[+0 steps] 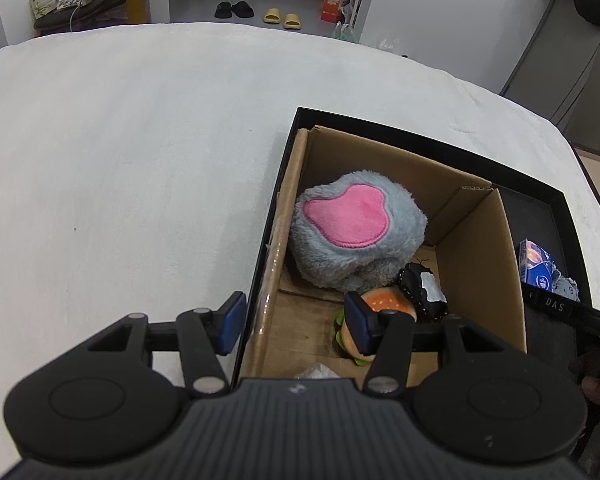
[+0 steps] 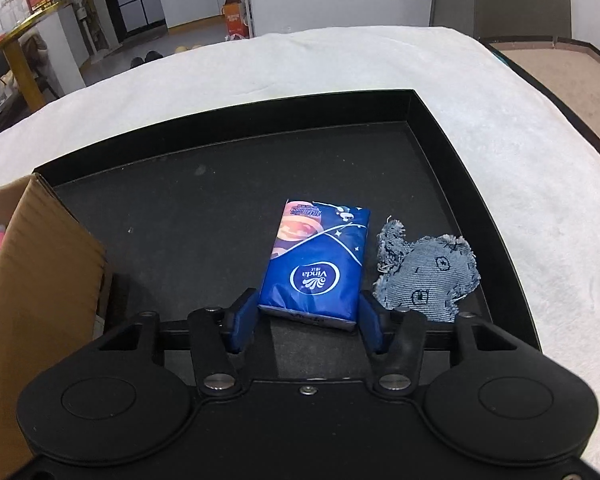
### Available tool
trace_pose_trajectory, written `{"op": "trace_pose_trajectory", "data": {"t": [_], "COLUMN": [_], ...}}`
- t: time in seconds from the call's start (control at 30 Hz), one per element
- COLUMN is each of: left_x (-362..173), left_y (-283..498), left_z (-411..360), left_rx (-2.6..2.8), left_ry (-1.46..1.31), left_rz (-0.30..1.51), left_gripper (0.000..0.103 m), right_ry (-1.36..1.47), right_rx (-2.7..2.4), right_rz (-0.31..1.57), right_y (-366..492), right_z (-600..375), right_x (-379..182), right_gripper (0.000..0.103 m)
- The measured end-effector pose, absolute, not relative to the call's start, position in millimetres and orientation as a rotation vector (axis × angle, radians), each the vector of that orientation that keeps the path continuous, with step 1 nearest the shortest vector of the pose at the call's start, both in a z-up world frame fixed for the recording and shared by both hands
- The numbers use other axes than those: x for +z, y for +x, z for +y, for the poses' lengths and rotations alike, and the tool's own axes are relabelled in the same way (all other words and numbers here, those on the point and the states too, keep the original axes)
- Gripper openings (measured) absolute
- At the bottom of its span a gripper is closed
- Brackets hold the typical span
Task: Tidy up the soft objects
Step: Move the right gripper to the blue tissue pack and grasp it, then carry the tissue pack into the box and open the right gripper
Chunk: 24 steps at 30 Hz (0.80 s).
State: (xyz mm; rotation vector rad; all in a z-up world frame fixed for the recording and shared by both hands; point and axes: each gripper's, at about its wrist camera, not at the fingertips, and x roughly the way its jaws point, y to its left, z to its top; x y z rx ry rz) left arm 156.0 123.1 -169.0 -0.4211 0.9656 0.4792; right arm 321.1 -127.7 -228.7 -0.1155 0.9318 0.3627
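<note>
In the left wrist view, a cardboard box (image 1: 476, 248) stands in a black tray (image 1: 556, 208). It holds a grey plush paw with a pink pad (image 1: 356, 236), a burger plush (image 1: 392, 304) and a black-and-silver soft toy (image 1: 424, 288). My left gripper (image 1: 296, 326) is open and empty, straddling the box's left wall. In the right wrist view, a blue Vinda tissue pack (image 2: 316, 264) lies on the tray floor (image 2: 204, 216) beside a denim soft toy (image 2: 428, 272). My right gripper (image 2: 306, 322) is open, its fingers on either side of the pack's near end.
The tray rests on a white cloth-covered table (image 1: 140, 160). The cardboard box wall (image 2: 40, 264) stands at the left in the right wrist view. The tray's rim (image 2: 452, 132) runs round the pack and toy. Slippers and clutter lie on the floor beyond.
</note>
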Motion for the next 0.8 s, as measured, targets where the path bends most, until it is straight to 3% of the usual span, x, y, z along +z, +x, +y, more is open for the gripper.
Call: {"op": "trace_pose_trajectory", "data": {"t": [0.8], "left_x": [-163], "left_y": [146], "left_z": [124], "left_rx": [0.456], "left_ry": [-0.442], "left_rz": [0.948], "left_gripper": [0.052], "right_ry": [-0.073], "right_rx": [0.388], "right_rz": [0.9], "right_y": [288], "right_z": [-141], "right_x": [-184], "right_gripper": [0.051]}}
